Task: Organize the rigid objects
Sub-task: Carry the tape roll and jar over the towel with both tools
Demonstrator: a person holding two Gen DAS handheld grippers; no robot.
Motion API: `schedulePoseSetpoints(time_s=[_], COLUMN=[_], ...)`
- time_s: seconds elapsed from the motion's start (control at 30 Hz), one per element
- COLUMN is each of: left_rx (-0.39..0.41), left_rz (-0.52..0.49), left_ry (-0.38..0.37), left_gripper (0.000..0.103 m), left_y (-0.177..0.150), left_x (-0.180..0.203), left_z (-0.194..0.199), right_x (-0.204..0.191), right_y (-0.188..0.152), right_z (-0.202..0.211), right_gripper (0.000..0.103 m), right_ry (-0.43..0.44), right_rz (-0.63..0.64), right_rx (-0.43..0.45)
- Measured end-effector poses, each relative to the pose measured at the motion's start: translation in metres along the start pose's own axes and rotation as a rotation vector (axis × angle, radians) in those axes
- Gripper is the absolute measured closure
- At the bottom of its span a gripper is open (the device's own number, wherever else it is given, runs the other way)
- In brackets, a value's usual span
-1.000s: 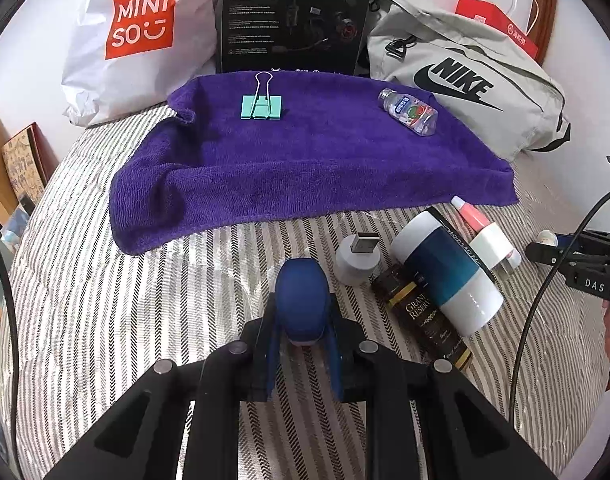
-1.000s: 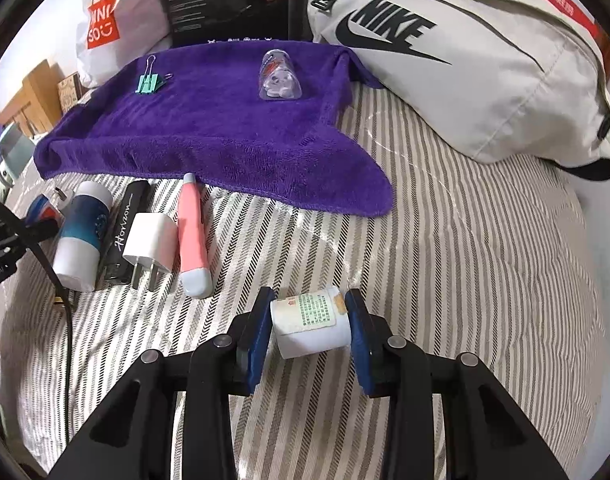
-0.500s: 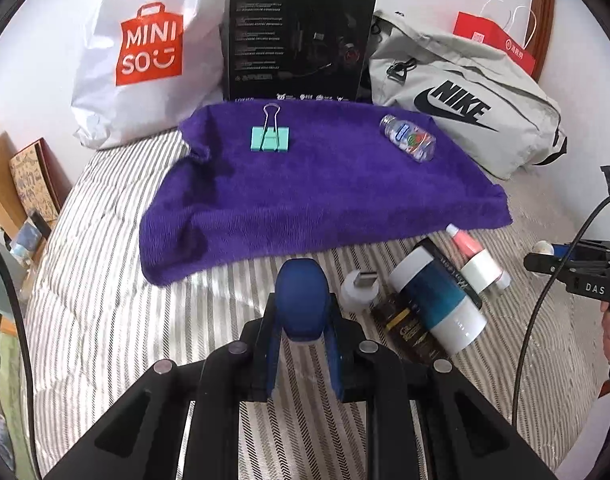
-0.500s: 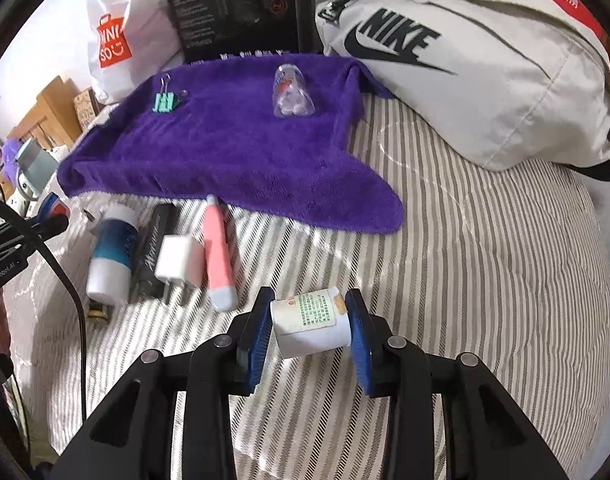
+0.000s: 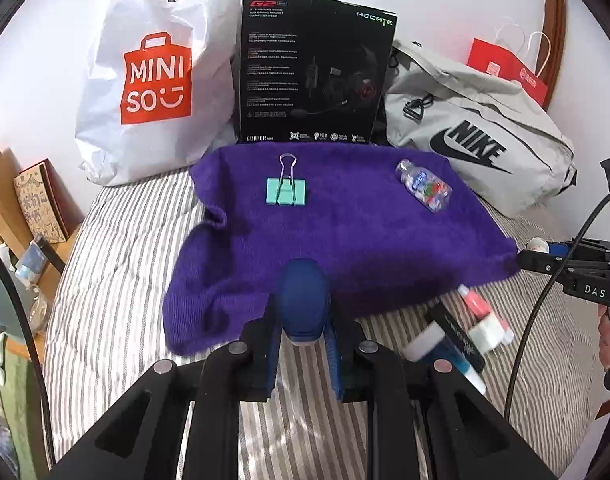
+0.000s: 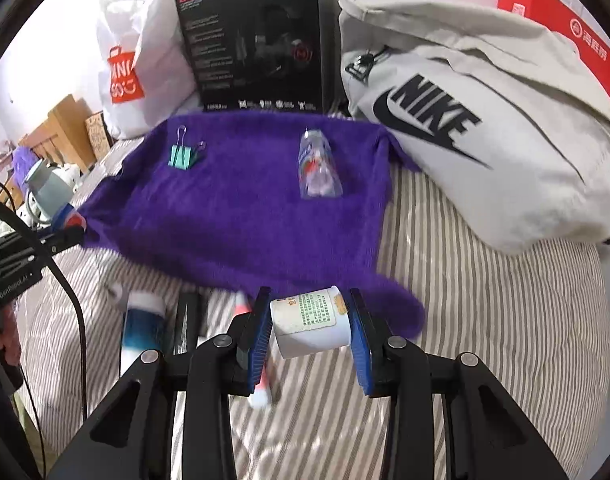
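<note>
My left gripper [image 5: 303, 320] is shut on a rounded blue object [image 5: 303, 300], held above the near edge of the purple towel [image 5: 345, 232]. My right gripper [image 6: 311, 324] is shut on a small white bottle [image 6: 311, 322] with a green-printed label, lifted over the towel's [image 6: 245, 208] near corner. On the towel lie a mint binder clip [image 5: 286, 191] [image 6: 182, 156] and a small clear bottle [image 5: 425, 190] [image 6: 317, 168]. Below the towel on the striped bed lie a white-and-blue tube [image 5: 445, 352] [image 6: 141, 328], a black box [image 5: 457, 332], a pink-and-white tube [image 5: 485, 316] and a white charger.
Behind the towel stand a white MINISO bag [image 5: 153, 80], a black headset box [image 5: 313, 72], a grey NIKE bag [image 5: 477, 136] [image 6: 465, 120] and a red paper bag [image 5: 509, 72]. Wooden furniture [image 5: 9, 208] flanks the bed's left edge. A hand [image 5: 609, 340] holds the other gripper at right.
Both grippers have risen and moved forward toward the towel, each still holding its object. The loose items on the bed now sit lower and closer in both views.
</note>
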State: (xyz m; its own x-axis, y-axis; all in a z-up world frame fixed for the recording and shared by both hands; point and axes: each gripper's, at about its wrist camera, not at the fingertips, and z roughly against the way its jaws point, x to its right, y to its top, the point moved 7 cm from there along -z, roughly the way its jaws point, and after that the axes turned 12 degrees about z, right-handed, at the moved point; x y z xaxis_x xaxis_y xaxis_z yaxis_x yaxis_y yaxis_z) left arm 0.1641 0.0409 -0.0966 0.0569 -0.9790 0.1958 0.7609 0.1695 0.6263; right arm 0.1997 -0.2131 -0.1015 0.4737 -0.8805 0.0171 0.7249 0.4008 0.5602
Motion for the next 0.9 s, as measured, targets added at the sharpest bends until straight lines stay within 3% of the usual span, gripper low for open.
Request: schedulePoseSetpoints(time_s=[0.3, 0.9], left_rx=[-0.008, -0.089], left_rz=[-0.005, 0.021], left_ry=[-0.001, -0.005], left_gripper=[0.084, 0.084], left_y=[0.034, 0.068], left_x=[-0.001, -0.016], left_z=[-0.024, -0.103], right_x=[0.010, 0.013], right_y=[0.034, 0.051], right_z=[-0.032, -0.092], right_gripper=[0.067, 0.067], right_ry=[-0.012, -0.017], right_rz=[0.004, 0.060], right_rx=[-0.026, -0.112])
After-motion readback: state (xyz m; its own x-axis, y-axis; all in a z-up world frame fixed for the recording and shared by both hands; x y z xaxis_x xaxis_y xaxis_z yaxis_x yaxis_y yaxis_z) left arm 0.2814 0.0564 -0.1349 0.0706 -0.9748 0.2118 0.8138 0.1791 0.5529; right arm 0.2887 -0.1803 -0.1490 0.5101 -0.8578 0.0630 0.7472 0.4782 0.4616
